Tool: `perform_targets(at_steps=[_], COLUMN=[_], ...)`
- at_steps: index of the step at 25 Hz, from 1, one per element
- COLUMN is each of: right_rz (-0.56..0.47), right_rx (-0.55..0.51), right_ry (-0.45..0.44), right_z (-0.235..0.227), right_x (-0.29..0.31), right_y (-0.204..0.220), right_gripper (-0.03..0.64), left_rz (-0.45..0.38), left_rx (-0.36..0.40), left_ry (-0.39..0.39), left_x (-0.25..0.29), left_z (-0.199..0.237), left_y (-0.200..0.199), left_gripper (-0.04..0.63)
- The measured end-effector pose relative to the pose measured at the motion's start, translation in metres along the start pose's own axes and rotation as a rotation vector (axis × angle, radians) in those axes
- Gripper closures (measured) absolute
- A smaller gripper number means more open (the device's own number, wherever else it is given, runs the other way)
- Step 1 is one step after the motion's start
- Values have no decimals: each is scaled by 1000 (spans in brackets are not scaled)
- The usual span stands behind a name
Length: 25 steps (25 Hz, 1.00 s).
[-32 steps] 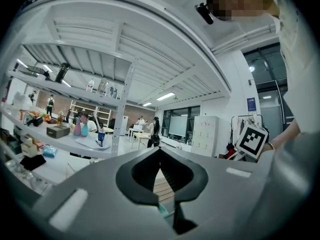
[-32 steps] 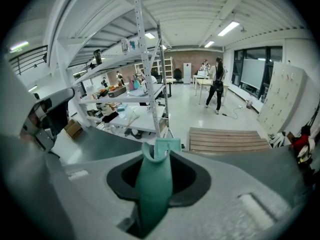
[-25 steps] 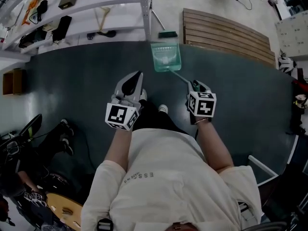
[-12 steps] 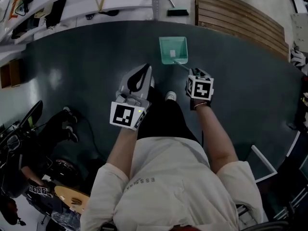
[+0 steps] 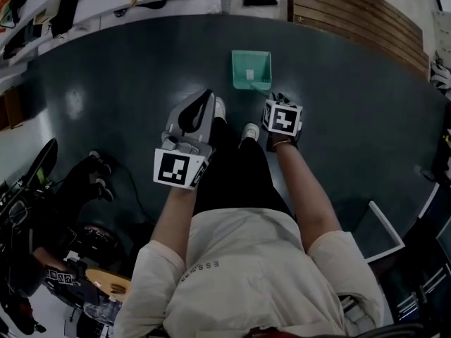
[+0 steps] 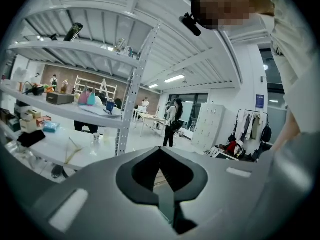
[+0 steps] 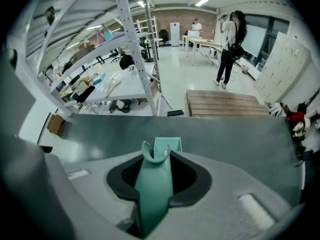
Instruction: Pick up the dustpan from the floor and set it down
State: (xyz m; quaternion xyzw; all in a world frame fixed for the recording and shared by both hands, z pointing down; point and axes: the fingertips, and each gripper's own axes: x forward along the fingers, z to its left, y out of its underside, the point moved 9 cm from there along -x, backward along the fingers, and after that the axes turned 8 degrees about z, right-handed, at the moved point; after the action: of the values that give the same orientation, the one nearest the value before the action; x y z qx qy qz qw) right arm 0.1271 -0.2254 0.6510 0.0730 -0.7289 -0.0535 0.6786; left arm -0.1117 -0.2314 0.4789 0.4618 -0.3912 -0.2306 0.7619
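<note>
teal dustpan (image 5: 251, 70) is clamped in the down-tilted right gripper (image 5: 275, 98) jaws; left gripper (image 5: 206, 97) jaws meet, empty.

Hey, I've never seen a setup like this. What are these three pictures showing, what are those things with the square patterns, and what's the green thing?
A person holds a two-jaw hand tool in each hand; the patterned cubes belong to those tools. The head view looks down from a camera on the person's head; the other two cameras ride on the tools. The right gripper is closed on the handle of a green dustpan, whose pan is down by the dark floor. The left gripper is shut and empty.
</note>
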Motion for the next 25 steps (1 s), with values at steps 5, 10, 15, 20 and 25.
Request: perform_targets(at_steps=[5, 10, 15, 20, 25], right_rz=[-25, -59, -62, -134, -294], right_rx=[57, 66, 79, 21, 19], right_ry=[-6, -47, -126, -177, -244], right_z=[6, 6, 8, 10, 3], right_x=[7, 8, 3, -36, -106], right_y=[8, 20, 26, 22, 8], right_gripper=[543, 531, 395, 384, 383], left_rz=[36, 36, 10, -31, -94], left_rx=[-41, -40, -22, 5, 40], left_ry=[37, 46, 38, 26, 17], left_x=[8, 11, 10, 4, -14], left_z=[1, -10, -17, -33, -54], left_y=[14, 19, 10, -8, -36], left_gripper=[578, 578, 578, 578, 578])
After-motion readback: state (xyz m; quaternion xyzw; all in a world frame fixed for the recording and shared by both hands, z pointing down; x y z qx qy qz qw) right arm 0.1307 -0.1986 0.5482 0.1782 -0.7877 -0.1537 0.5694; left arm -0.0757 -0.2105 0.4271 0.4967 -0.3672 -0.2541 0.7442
